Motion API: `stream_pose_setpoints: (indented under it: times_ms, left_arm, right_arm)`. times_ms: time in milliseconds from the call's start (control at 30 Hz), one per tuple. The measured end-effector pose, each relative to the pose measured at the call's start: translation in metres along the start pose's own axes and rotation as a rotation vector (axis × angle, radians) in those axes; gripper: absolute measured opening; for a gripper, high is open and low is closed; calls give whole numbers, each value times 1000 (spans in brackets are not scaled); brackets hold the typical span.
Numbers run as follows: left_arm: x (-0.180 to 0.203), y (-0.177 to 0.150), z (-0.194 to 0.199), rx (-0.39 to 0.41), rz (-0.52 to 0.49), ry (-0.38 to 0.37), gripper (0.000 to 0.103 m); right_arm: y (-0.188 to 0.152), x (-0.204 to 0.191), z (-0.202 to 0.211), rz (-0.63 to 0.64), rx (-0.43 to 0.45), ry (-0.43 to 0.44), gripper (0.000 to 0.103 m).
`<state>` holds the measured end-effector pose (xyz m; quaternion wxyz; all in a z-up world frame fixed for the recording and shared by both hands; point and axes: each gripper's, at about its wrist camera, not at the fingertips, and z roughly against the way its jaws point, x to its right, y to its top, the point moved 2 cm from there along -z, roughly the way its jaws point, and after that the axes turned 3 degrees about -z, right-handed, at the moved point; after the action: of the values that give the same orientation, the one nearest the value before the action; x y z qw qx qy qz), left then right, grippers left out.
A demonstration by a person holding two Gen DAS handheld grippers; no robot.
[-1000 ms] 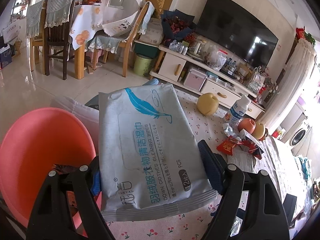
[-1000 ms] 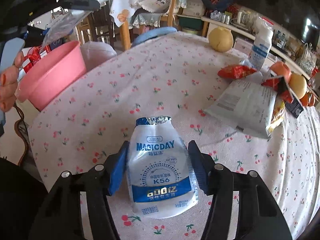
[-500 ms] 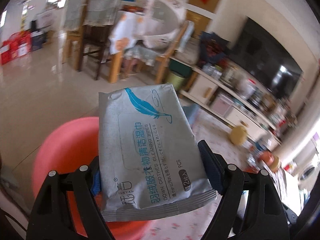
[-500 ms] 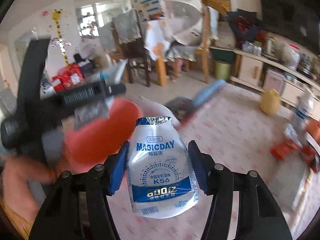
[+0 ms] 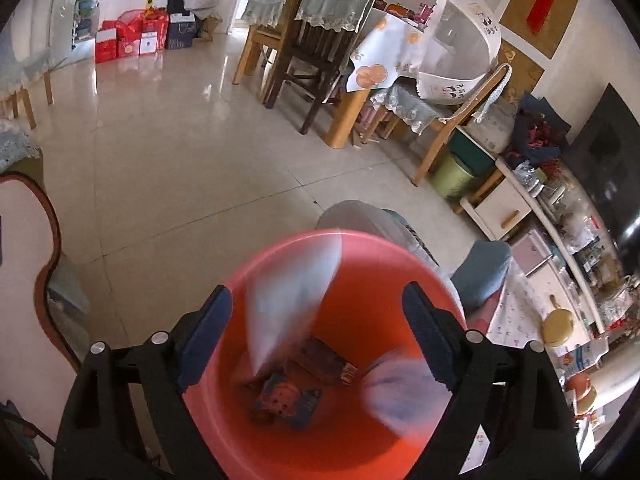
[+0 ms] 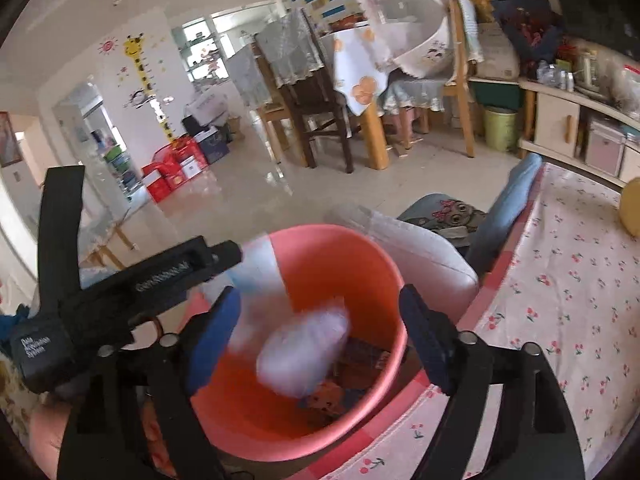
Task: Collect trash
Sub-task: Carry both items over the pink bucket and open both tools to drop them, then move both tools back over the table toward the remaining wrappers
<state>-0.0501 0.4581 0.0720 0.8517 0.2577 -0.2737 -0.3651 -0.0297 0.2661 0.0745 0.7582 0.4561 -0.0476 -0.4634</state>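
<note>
**Two packets drop into the pink basin**

Both tongs hang over the pink basin (image 5: 400, 452), which sits off the edge of the bench (image 6: 568, 304) with its cherry-print cloth. The left tongs (image 5: 316, 336) are spreading wider, their blue pads clear of the wipes packet (image 5: 288, 300), which shows only as a pale blur between them, tilted over the basin's mouth. The right tongs (image 6: 318, 332) are also spreading, and the white drink pouch (image 6: 304, 352) is a smeared shape between the pads, touching neither, above the basin's inside. From the left view the same pouch (image 5: 400, 392) blurs near the right wall of the basin. On the basin's floor lie a dark wrapper (image 5: 324, 360) and a printed packet with a cartoon face (image 5: 288, 400). A yellow round fruit (image 5: 557, 326) rests on the bench well away.
</note>
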Motion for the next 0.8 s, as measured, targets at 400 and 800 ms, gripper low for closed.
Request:
stream_pose_setpoints:
  times_ms: [400,800]
  left_arm:
    - [57,-12,24,110,-226,-33,88]
    - [124,-48,43,155,-455,-104,94]
  right_arm:
    - [-16,46,50,-82,49,-163,89]
    - [-33,87,122,-105,116,-306,89]
